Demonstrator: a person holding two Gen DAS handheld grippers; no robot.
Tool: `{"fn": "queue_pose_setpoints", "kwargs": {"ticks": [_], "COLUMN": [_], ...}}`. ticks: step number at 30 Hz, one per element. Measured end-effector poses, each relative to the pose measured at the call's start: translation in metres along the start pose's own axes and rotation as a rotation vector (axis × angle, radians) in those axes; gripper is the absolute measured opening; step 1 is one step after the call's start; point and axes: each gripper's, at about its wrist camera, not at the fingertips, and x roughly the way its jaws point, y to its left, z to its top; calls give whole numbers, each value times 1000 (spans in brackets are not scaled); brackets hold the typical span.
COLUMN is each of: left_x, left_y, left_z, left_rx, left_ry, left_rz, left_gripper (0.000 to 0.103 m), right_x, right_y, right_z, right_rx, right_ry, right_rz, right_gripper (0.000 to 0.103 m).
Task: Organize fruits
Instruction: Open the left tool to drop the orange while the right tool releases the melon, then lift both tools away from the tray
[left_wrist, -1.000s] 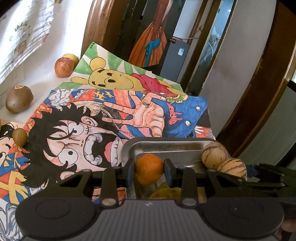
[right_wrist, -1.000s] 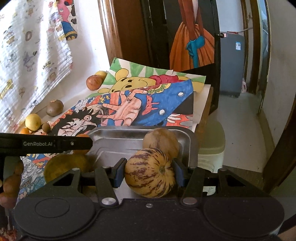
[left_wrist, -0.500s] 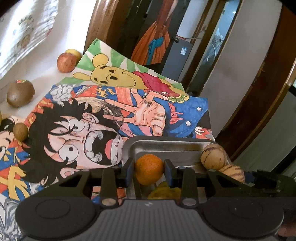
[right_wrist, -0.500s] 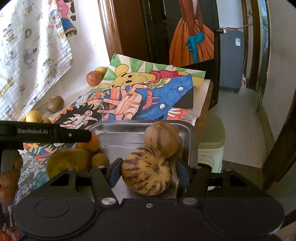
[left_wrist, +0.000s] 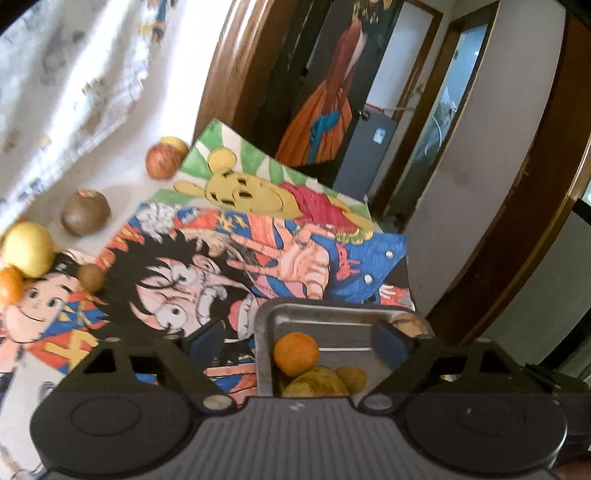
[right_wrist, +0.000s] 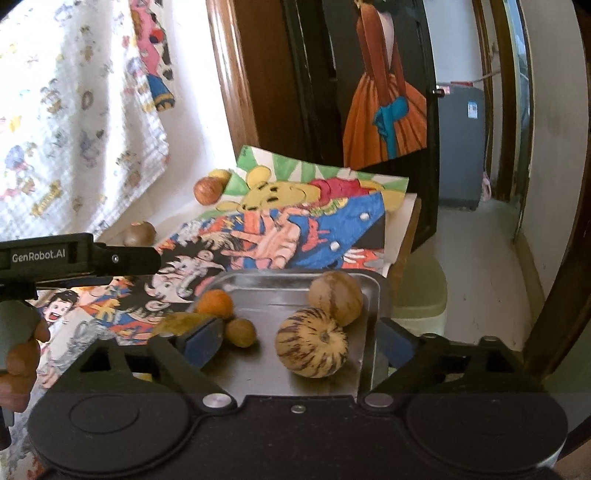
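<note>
- Two grippers, both with jaws opening and standing wide. We see the left gripper (left_wrist: 299, 341) above the near-left part of the metal tray (right_wrist: 295, 282); the orange (left_wrist: 296, 353) lies in the tray between its fingers, clear of both pads.
- Our right gripper (right_wrist: 299, 341) frames the striped melon (right_wrist: 311, 342), which rests on the tray floor with a gap to each pad; nothing is gripped.
- Right view only: the full tray interior. A second, paler melon (right_wrist: 336, 297) touches the striped one on its far side, near the far-right corner. A small brown fruit (right_wrist: 241, 332) sits just beside the orange, and a yellowish fruit (right_wrist: 184, 321) is partly hidden behind our left finger.
- Right view only: the left tool's body and the hand (right_wrist: 18, 354) holding it, at the left edge.
- Left view only: loose fruit on the table to the left, well apart from the tray: a yellow fruit (left_wrist: 27, 248), a small orange one (left_wrist: 10, 290) touching it, a small brown one (left_wrist: 90, 277), and a kiwi-like fruit (left_wrist: 85, 212).
- Both views: a red apple (left_wrist: 161, 161) with a yellow fruit behind it, far left by the wall.
- Edges: the tray's right rim sits close to the table's right edge, and floor lies beyond. Cartoon drawings (left_wrist: 295, 240) cover the table beyond the tray; that stretch is flat and open up to the wooden door frame (right_wrist: 236, 92).
</note>
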Motion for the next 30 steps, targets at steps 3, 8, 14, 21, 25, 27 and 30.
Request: {"fn": "queue_pose_setpoints", "kwargs": {"ticks": [3,8,14,21,25,27,30], "left_x": [-18,-50,-84,-120,-140,-151,-167], "left_y": [-3,-5,-1,6,6,5,5], "left_z": [-1,-11,-35,-70,-85,-92,-104], "left_rx": [9,12,-1,-15,5,22,41], "left_ry": [-32,-69,-85,-91,-82,-76,-73], "left_rz": [31,66,94,121,126,127,121], "left_gripper": [101,102,102,102,102,102,102], "right_x": [-16,-41,-65,-100,-123,-133,-143], "right_y": [7,21,36,56,67,72,79], "right_z": [-2,-9,-25,-46,-60,-66,-74], "right_rx": [-8,-24,-27,-27,-35,-40,-44], "right_ry": [-21,-41,-22,-19,-18,-15,-4], "right_rz": [12,26,20,1,-14,-21,-22], "right_gripper": [101,102,102,102,102,102,102]}}
